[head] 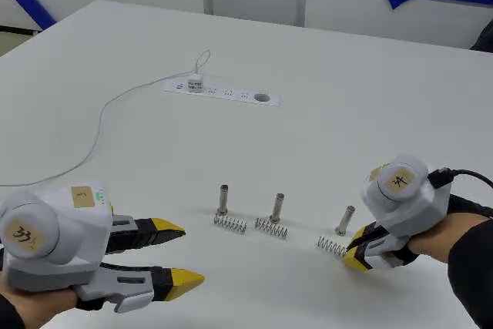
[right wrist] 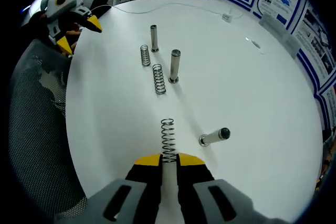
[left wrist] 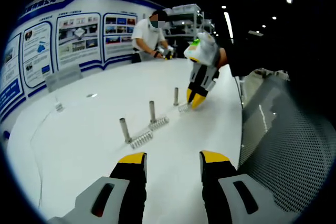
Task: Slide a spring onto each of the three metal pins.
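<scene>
— Three pins (head: 277,207) are seen standing in a row on the table (head: 323,59), with springs (head: 271,228) laid flat beside them. How are the grippers held?
— The left gripper (head: 189,253) is held low and level at the near left, well apart from the pins, its jaws spread and empty.
— And the other?
— The right gripper (head: 353,256) is tipped down to the table. The rightmost spring (right wrist: 167,140) is pinched at its near end between the jaws, just beside the rightmost pin (head: 346,219).
</scene>
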Demonstrator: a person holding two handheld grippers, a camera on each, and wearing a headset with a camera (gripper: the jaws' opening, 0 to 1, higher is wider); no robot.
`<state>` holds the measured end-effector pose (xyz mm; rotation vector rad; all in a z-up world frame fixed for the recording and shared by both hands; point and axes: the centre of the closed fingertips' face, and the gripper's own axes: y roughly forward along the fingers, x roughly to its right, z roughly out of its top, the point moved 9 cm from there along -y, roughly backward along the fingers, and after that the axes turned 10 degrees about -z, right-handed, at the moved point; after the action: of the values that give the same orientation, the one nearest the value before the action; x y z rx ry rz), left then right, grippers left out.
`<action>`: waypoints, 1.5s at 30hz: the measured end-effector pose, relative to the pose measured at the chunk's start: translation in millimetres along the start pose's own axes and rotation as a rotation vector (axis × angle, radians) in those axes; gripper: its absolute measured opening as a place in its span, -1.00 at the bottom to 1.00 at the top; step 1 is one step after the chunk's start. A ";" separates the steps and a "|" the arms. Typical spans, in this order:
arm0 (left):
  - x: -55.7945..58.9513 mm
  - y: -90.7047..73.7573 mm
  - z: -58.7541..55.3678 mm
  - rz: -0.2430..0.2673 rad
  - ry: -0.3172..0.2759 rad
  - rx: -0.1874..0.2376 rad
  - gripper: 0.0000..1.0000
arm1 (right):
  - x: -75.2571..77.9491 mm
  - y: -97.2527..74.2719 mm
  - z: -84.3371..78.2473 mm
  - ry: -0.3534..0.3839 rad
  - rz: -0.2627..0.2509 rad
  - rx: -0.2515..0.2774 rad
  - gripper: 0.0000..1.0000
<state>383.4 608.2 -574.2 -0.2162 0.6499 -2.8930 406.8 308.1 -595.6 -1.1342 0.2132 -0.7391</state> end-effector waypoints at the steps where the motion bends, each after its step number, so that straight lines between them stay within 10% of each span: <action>1: -1.6 1.9 0.8 -0.007 0.007 -0.002 -0.17 | -1.6 -1.7 2.2 -0.009 0.003 0.003 -0.77; 45: 7.7 61.2 23.3 -0.200 0.171 -0.093 -0.52 | -74.6 -26.0 80.4 -0.341 0.199 0.110 -0.77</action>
<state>388.0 542.6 -579.1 -0.0470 0.8383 -3.1007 380.9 409.3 -553.2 -1.0975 -0.0037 -0.3687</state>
